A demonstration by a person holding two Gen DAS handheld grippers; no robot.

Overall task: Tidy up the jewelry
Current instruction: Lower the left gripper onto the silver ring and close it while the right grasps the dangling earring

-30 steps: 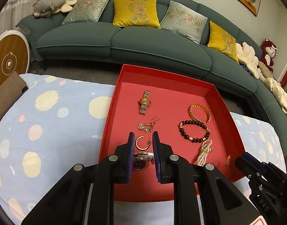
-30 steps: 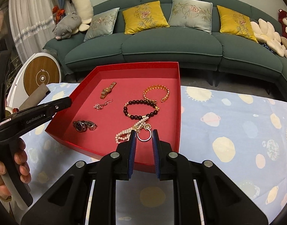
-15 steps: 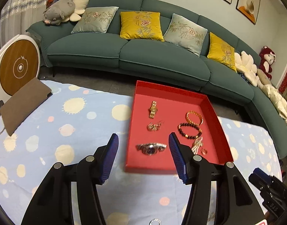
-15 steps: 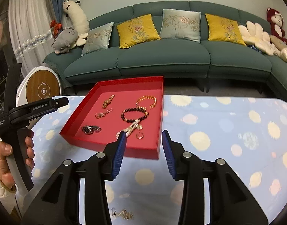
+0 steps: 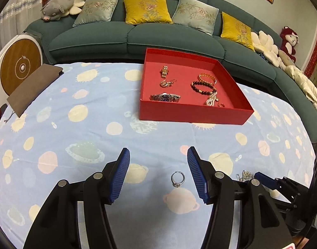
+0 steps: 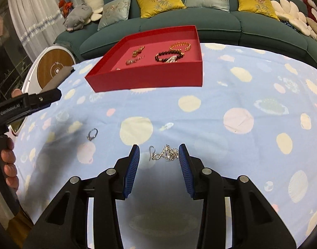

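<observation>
Item one: your left gripper (image 5: 158, 172), blue ribbed pads parted wide and holding nothing, hangs over the pale blue planet-print tablecloth (image 5: 86, 128). A small silver ring with a stone (image 5: 177, 178) lies on the cloth between its fingers, nearer the right-hand pad, touching neither.

Item two: your right gripper (image 6: 159, 167), pads at a moderate gap and empty, frames a silver hook earring with a chain cluster (image 6: 164, 153) lying flat on the cloth.

Item three: the shallow red cardboard tray (image 5: 191, 114), further back on the cloth. It contains a steel wristwatch with a blue dial (image 5: 165, 97), a gold watch (image 5: 164, 71), gold earrings (image 5: 167, 83), a gold bangle (image 5: 207, 78), a dark bead bracelet (image 5: 202, 88) and a pearl strand (image 5: 212, 99).
</observation>
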